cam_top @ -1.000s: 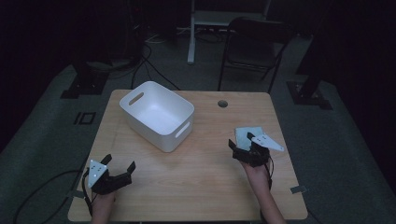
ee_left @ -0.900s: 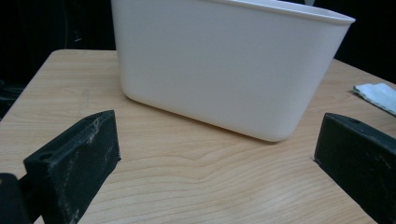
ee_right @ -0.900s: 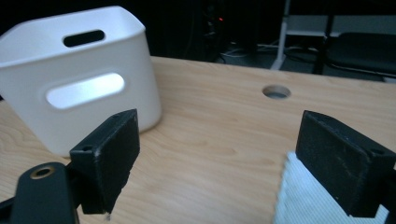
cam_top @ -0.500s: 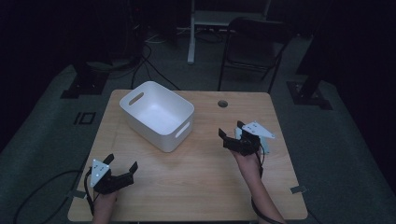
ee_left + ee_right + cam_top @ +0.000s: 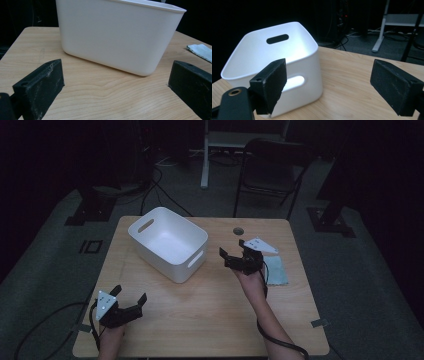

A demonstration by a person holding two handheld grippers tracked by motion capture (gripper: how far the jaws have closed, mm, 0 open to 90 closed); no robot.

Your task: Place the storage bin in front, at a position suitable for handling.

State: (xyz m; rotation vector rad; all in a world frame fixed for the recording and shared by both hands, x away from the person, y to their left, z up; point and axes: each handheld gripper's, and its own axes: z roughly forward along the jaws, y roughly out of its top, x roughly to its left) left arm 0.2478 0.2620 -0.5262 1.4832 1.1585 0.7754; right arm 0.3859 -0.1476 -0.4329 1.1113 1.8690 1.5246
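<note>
A white plastic bin (image 5: pixel 170 242) with handle slots stands empty on the far left part of the wooden table (image 5: pixel 210 315). My right gripper (image 5: pixel 231 248) hovers just right of the bin, open with nothing between its jaws, and points at the bin's near end. From the right gripper view the bin (image 5: pixel 274 60) sits left of centre beyond the open gripper (image 5: pixel 327 82). My left gripper (image 5: pixel 130 295) rests low near the front left corner, open and empty. It faces the bin's long side (image 5: pixel 120 37). A pale blue-green cloth (image 5: pixel 276 270) lies flat behind the right hand.
A round cable hole (image 5: pixel 238 230) is in the table behind the right gripper. A dark chair (image 5: pixel 270 165) and a white desk leg (image 5: pixel 205 155) stand beyond the far edge. Cables run over the floor. The cloth (image 5: pixel 201 51) shows at the left gripper view's right edge.
My right gripper has moved left and forward, off the cloth and toward the bin. The left gripper has stayed nearly still.
</note>
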